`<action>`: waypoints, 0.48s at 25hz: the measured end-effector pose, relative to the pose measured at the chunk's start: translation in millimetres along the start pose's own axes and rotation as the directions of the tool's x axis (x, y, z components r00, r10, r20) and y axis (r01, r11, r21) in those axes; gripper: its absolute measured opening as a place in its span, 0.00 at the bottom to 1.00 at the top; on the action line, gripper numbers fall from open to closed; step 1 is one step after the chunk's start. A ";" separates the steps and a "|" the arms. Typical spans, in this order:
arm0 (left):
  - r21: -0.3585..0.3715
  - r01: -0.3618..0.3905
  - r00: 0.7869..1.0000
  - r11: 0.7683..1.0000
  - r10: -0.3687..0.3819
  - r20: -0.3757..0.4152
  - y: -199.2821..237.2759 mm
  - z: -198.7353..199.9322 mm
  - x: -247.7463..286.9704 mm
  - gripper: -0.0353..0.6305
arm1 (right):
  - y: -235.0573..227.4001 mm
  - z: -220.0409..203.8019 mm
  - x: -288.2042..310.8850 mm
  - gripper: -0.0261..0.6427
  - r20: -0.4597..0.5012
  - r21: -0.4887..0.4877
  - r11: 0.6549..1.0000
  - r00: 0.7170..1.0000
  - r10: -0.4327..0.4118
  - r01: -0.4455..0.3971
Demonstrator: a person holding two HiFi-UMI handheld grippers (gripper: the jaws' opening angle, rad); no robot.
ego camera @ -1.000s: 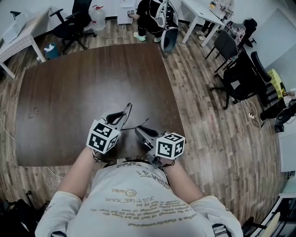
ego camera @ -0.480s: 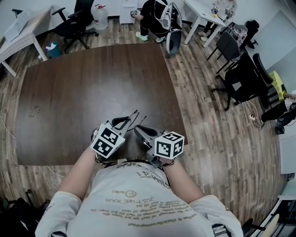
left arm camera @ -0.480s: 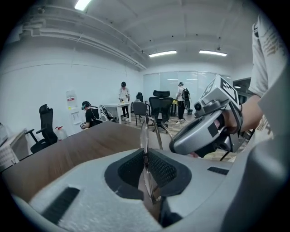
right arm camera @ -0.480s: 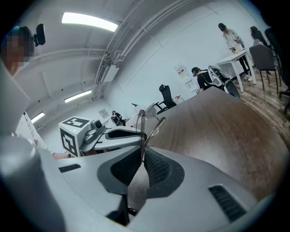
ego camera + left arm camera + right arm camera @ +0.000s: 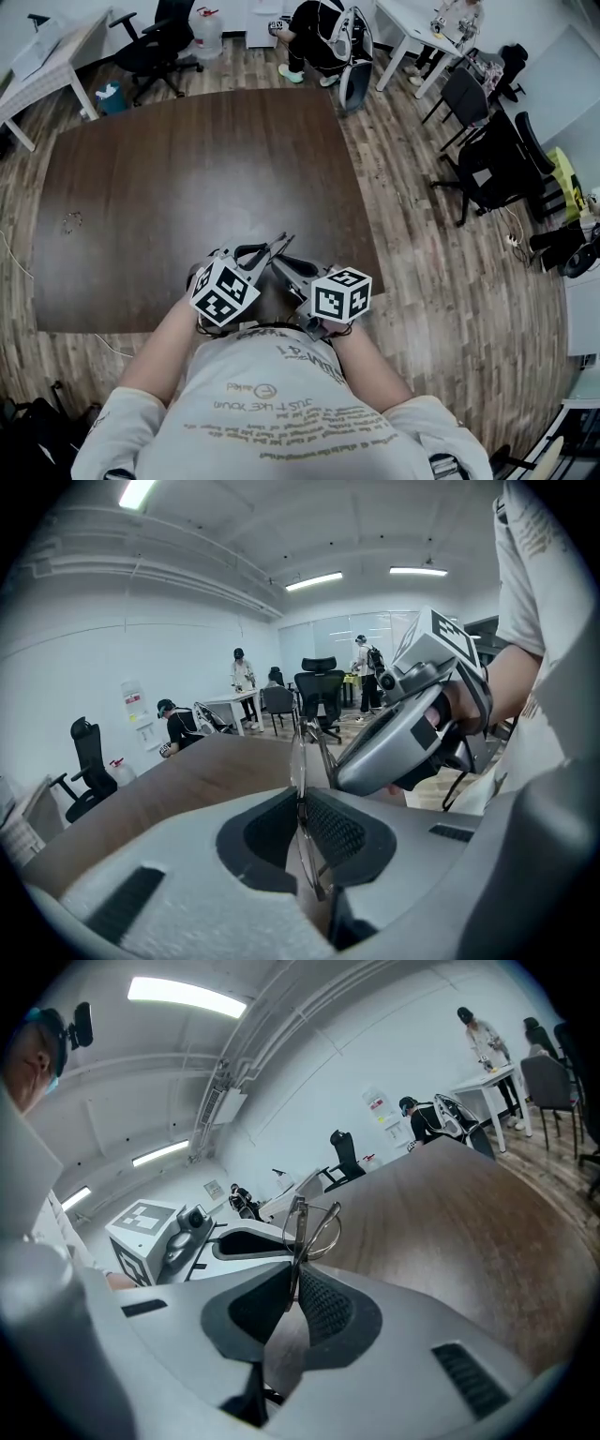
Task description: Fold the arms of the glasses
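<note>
A: What's new?

B: Our right gripper has narrowed from a wider gap. It now pinches a thin metal part of the glasses, arm or rim, we can't tell which.

A: And the left gripper?

B: Same tight pinch on the frame, seen edge-on. It has rolled and drawn in beside the right.

A: Where are the glasses?

B: In the air between both grippers, over the near edge of the table.

A: Meaning?

B: We judge both grips are set and the fold can start. No arm looks folded yet.
</note>
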State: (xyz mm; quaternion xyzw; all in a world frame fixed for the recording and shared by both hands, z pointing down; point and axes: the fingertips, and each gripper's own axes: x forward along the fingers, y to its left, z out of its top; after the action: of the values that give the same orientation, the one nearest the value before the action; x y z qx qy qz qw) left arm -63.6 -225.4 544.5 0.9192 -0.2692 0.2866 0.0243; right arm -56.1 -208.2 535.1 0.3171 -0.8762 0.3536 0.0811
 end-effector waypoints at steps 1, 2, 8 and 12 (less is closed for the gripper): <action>-0.002 -0.002 1.000 1.000 0.002 -0.001 0.8 -1.3 -1.1 0.12 | 1.5 -0.6 1.6 0.10 -0.003 -0.003 1.000 1.000 0.005 -0.005; -0.005 -0.006 1.000 1.000 0.006 -0.002 1.7 -3.1 -2.3 0.12 | 3.9 -1.5 3.5 0.10 -0.007 -0.010 1.000 1.000 0.013 -0.013; -0.003 -0.074 0.997 0.997 0.074 -0.017 13.9 -15.4 -10.9 0.12 | 8.1 -8.6 11.3 0.30 -0.026 -0.049 0.999 1.000 -0.003 0.002; 0.021 -0.152 0.986 0.988 0.153 -0.064 31.6 -29.8 -18.7 0.12 | 8.3 -8.3 11.0 0.30 -0.011 -0.028 0.999 1.000 -0.021 0.021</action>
State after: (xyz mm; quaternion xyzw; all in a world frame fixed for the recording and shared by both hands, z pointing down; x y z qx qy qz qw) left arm -107.9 -237.5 555.8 0.8862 -0.3354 0.3196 0.0039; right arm -70.5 -203.5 540.5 0.3231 -0.8774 0.3420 0.0941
